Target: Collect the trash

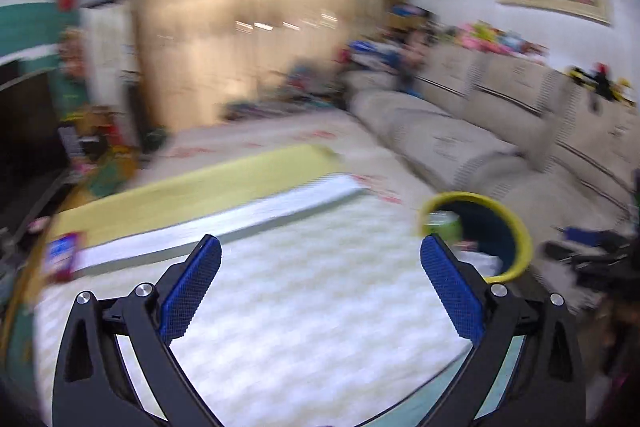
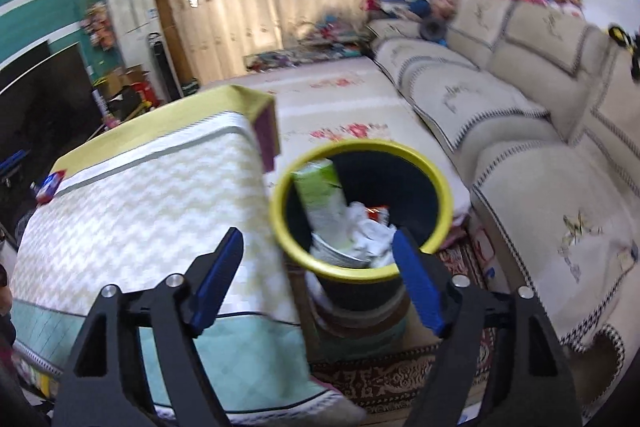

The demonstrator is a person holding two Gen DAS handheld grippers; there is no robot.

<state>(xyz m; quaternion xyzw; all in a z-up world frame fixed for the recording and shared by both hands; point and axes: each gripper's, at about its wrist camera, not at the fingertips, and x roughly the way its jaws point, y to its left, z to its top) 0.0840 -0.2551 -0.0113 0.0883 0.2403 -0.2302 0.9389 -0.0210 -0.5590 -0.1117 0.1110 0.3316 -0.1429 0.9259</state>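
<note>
A dark bin with a yellow rim (image 2: pixel 448 203) stands on the floor beside the covered table. It holds a green and white carton (image 2: pixel 322 191), crumpled white paper (image 2: pixel 372 231) and a red wrapper. My right gripper (image 2: pixel 318 241) is open and empty, just above the bin's near rim. The bin (image 1: pixel 520 239) also shows at the right of the left wrist view. My left gripper (image 1: pixel 320 247) is open and empty above the table's patterned cloth (image 1: pixel 300 307). A small red and blue packet (image 1: pixel 62 257) lies at the table's left edge; it also shows in the right wrist view (image 2: pixel 50 185).
A beige sofa (image 2: pixel 520 131) runs along the right, close to the bin. A yellow board (image 1: pixel 192 187) lies at the table's far side. A patterned rug (image 2: pixel 392 379) covers the floor under the bin. Clutter lines the far wall and left side.
</note>
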